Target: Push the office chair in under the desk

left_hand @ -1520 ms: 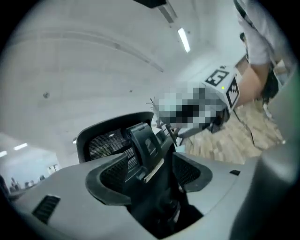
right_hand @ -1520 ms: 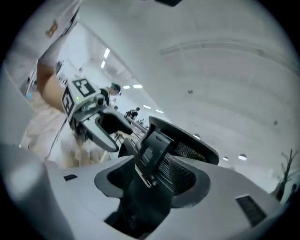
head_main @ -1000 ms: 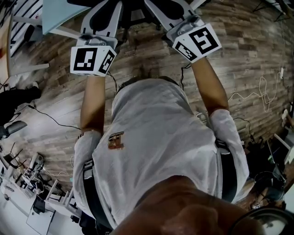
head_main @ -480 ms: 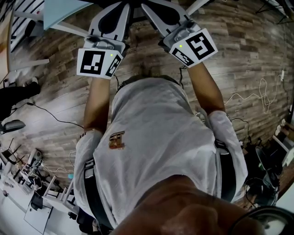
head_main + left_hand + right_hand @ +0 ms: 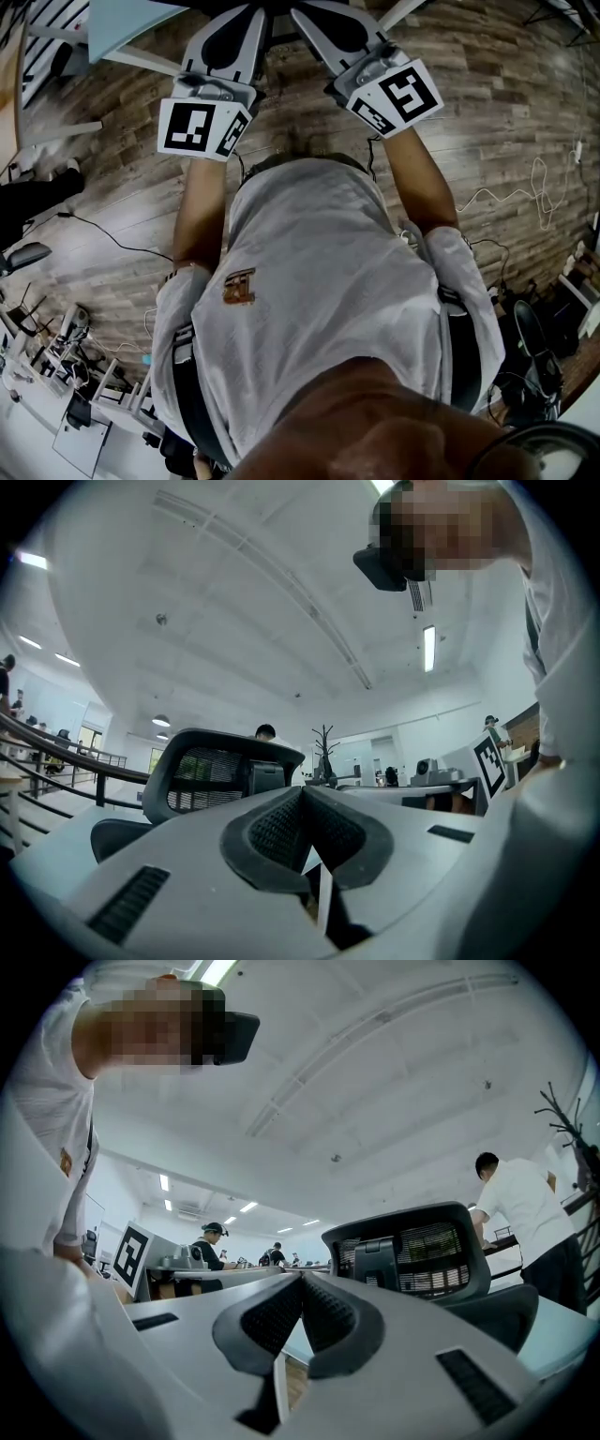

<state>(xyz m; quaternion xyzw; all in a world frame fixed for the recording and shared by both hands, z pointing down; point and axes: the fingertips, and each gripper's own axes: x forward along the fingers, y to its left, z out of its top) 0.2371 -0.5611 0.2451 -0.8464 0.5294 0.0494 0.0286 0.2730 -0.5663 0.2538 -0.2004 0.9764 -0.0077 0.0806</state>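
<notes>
The black mesh office chair stands just beyond both grippers, its back also showing in the right gripper view and as a dark shape at the top of the head view. A pale blue desk top lies at the upper left. My left gripper and right gripper are held forward side by side, angled towards each other at the chair. The left gripper is shut with its dark pads touching and nothing between them. The right gripper is shut the same way, empty. Whether either touches the chair is hidden.
Wooden plank floor with loose cables lies around me. Equipment and wires crowd the lower left. A person in a white shirt stands behind the chair. A coat stand and other desks are farther off.
Both grippers' jaws have closed from slightly apart to shut. Both grippers shifted a little forward towards the chair, then held still.
</notes>
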